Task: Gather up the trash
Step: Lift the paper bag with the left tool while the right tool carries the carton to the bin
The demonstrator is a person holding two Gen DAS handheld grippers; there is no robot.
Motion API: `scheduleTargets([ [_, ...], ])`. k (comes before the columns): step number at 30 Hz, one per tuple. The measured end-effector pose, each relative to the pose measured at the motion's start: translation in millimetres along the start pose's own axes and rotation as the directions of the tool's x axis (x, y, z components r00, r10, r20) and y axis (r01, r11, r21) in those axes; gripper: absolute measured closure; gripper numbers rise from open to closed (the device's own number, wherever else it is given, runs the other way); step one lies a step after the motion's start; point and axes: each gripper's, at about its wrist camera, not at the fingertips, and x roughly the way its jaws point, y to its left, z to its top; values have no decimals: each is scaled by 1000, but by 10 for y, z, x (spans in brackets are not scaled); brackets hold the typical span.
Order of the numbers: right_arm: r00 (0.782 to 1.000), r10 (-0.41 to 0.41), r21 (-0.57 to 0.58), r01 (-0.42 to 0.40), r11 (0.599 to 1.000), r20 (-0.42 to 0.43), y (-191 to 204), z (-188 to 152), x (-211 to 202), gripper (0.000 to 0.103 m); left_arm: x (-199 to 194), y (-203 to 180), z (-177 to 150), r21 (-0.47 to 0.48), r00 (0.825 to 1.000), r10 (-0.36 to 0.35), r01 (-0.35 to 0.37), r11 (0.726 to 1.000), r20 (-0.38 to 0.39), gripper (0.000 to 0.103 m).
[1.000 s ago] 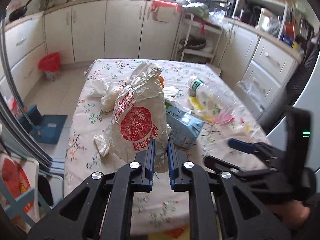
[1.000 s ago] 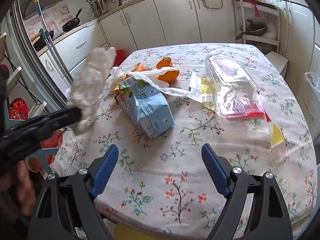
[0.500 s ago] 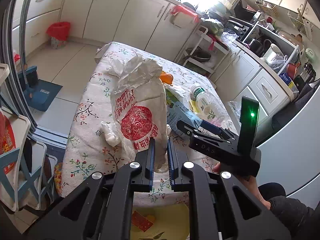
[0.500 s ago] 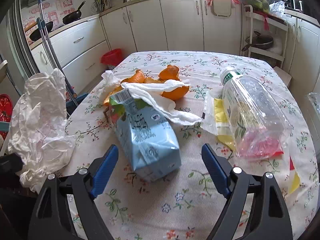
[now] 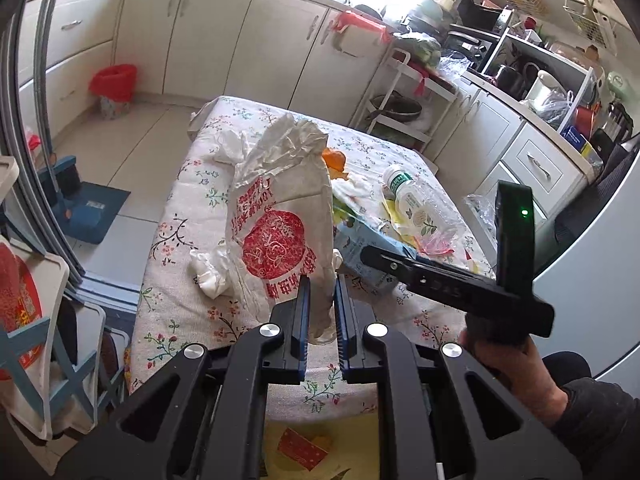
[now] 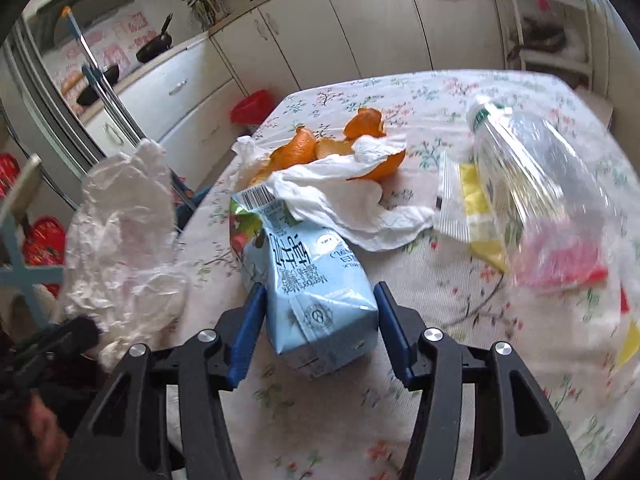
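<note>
Your left claw (image 5: 321, 312) pinches the crumpled white plastic bag (image 5: 282, 220) while your right claw (image 6: 318, 330), jaws apart, straddles the pale-blue milk carton (image 6: 316, 280) at lower centre; squeezing its soft end may crush it or make it slip.

A red bin (image 5: 113, 84) stands by white cabinets (image 5: 208, 36).

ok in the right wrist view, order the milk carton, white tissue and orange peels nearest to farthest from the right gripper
1. milk carton: between the open jaws of the right gripper.
2. white tissue: just beyond the carton, draped over its far end.
3. orange peels: farthest, behind the tissue, mid-table.
</note>
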Motion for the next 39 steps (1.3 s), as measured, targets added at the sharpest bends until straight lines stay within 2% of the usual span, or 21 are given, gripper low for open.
scheduleTargets([
  [3,997,76,71,-76,995,-1,-64,-78,-160,49,-51,-42,-8,12,1000,-7,6,1000,14,92],
  [7,995,100,73,-101,992,16,-28,-195,-370,50,-120,-88,-48,8,999,-28,28,1000,28,92],
  [17,993,73,49,-78,996,94,4,-466,-865,50,-328,-238,-218,16,994,-87,87,996,60,92],
  [26,990,41,78,-52,996,135,-104,-843,-1299,50,-576,-493,-481,66,995,-76,72,995,69,92],
  [39,998,4,91,-10,996,58,-132,-1515,-1517,50,-861,-842,-961,132,995,-92,88,987,28,92],
])
